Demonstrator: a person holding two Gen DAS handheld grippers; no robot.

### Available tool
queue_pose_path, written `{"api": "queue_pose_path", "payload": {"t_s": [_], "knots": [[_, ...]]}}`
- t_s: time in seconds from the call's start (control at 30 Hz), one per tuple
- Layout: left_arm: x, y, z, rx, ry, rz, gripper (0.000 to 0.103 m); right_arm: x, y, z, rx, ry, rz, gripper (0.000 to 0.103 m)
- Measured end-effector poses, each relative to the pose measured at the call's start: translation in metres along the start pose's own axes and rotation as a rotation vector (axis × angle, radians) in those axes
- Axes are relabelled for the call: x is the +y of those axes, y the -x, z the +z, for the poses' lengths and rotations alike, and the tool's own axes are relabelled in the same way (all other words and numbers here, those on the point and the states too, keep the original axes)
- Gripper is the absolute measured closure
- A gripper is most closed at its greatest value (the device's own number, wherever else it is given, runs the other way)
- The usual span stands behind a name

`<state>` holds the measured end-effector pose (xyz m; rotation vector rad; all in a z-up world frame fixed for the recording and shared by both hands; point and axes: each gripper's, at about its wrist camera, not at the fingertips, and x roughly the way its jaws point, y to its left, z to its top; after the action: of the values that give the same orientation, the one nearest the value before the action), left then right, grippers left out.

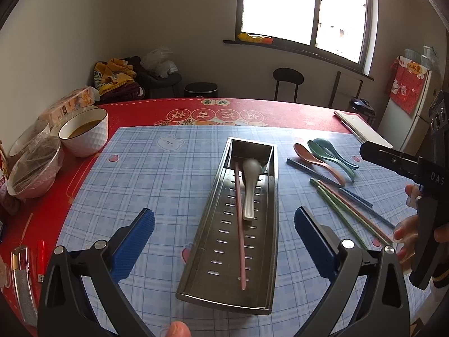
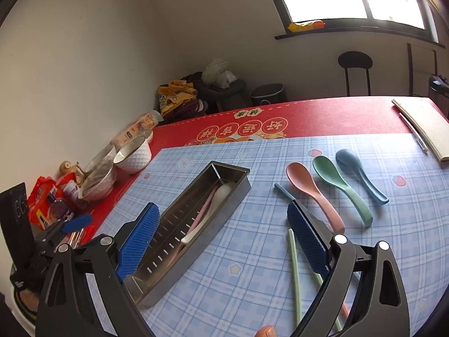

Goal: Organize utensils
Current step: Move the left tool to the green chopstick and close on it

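**Both grippers empty, over the utensil tray**

Left gripper [image 1: 224, 233]: fingers spread wide, nothing between them, hovering above the near half of the steel tray [image 1: 269, 196]. The tray sits mid-counter on the blue plaid mat [image 1: 157, 179] and holds a white spoon [image 1: 249, 185] and a pink chopstick [image 1: 239, 224], lying lengthwise side by side.

Right gripper [image 2: 223, 238]: fingers also spread, empty, left finger over the tray's near end, right finger over the loose chopsticks.

Still on the mat right of the tray: pink spoon [image 2: 311, 193], green spoon [image 2: 339, 188], blue spoon [image 2: 359, 174], green chopsticks [image 2: 293, 269], a blue chopstick [image 2: 283, 192].

Left view only: the right gripper's black body [image 1: 426, 174] at frame right, and the whole fan of loose chopsticks, which the right view mostly hides behind its finger. Right view only: snack packets [image 2: 45, 205] at the counter's left edge. The white bowl [image 1: 84, 132] shows in both.
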<state>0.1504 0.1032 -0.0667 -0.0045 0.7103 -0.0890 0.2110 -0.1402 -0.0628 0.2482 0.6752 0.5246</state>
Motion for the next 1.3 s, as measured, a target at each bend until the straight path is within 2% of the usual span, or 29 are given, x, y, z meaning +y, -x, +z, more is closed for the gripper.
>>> {"api": "queue_pose_path", "payload": {"t_s": [0.13,0.27,0.4,0.53,0.67,0.83,0.87,0.9,1.0,1.1,1.3], "knots": [[-0.024,0.003,-0.004,0.000,-0.021,-0.011,0.005,-0.015,0.029,-0.007,-0.046,0.048,-0.009,0.013],[-0.047,0.005,-0.005,-0.028,-0.035,0.033,0.006,-0.035,0.047,-0.016,-0.062,0.082,-0.002,0.013],[-0.068,0.004,-0.004,-0.052,-0.032,0.039,0.006,-0.054,0.057,-0.027,-0.076,0.092,-0.005,0.013],[-0.088,-0.001,-0.003,-0.051,-0.033,0.027,0.006,-0.067,0.061,-0.034,-0.089,0.130,-0.115,0.013],[-0.114,-0.016,-0.006,-0.009,-0.071,0.025,0.007,-0.078,0.063,-0.037,-0.107,0.173,-0.189,0.013],[-0.134,-0.042,-0.012,0.070,-0.049,-0.009,0.023,-0.090,0.062,-0.035,-0.125,0.188,-0.200,0.013],[-0.136,-0.047,-0.014,0.084,-0.035,-0.022,0.030,-0.093,0.061,-0.034,-0.130,0.185,-0.203,0.013],[-0.138,-0.052,-0.016,0.095,-0.021,-0.042,0.043,-0.096,0.060,-0.033,-0.134,0.179,-0.201,0.013],[-0.147,-0.066,-0.022,0.138,0.000,-0.068,0.056,-0.110,0.058,-0.032,-0.146,0.140,-0.175,0.013],[-0.159,-0.077,-0.026,0.161,0.000,-0.083,0.060,-0.124,0.056,-0.036,-0.149,0.096,-0.162,0.013],[-0.184,-0.098,-0.026,0.204,-0.015,-0.068,0.061,-0.139,0.062,-0.037,-0.165,0.041,-0.175,0.013]]}}
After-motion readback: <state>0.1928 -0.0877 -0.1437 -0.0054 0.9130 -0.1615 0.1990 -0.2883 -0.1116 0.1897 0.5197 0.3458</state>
